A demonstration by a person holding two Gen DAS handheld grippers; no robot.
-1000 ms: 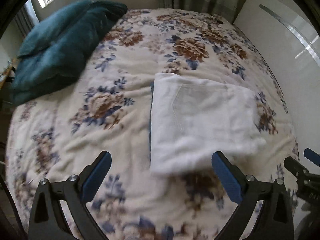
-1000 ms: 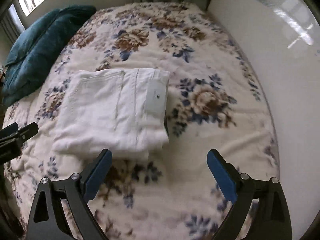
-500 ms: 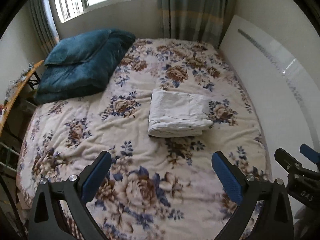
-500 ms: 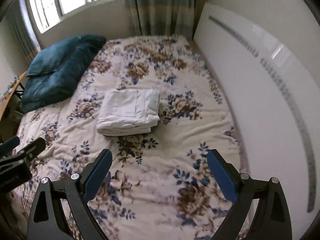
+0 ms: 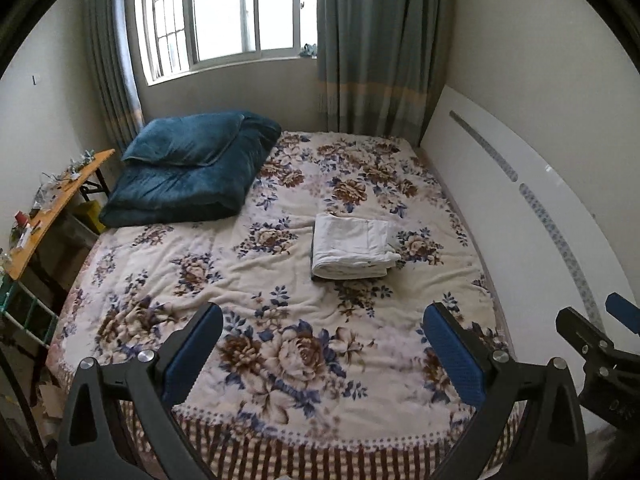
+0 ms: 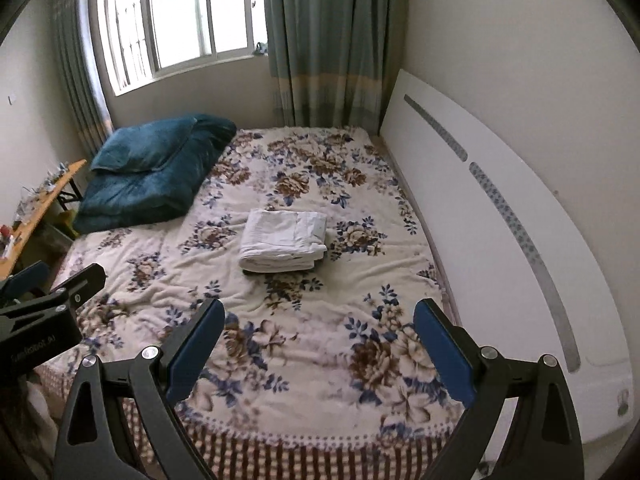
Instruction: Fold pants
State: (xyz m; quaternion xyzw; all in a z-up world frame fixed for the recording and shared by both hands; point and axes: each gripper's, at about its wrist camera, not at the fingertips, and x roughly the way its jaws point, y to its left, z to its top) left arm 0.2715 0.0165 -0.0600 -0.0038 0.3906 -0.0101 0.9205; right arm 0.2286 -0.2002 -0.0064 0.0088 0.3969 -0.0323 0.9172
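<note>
Bedroom seen from the foot of a bed [image 5: 280,360], w/ a cream bedspread printed in brown and blue flowers covering it edge to edge. A white headboard panel [image 5: 520,208] runs along the bed's right side against the wall. Behind the bed, a bright window [image 5: 224,12] w/ grey-green curtains [image 5: 372,48] on both sides. A folded dark teal blanket [image 5: 192,172] w/ a matching pillow on top sits at the bed's far left corner. Left of the bed stands a narrow wooden desk [image 5: 60,200] w/ small clutter on it, too small to identify.

The pants [image 5: 352,246], white, lie folded into a compact rectangular stack on the bedspread, right of centre, well apart from both claws and from the blanket; a back pocket faces up.

Left claw [image 5: 320,352] hovers above the bed's near end, jaws spread wide, blue pads facing each other, nothing between them. Right claw [image 6: 320,348] is the same: spread wide, empty, above the near end. Each claw shows at the edge of the other's view, side by side.
</note>
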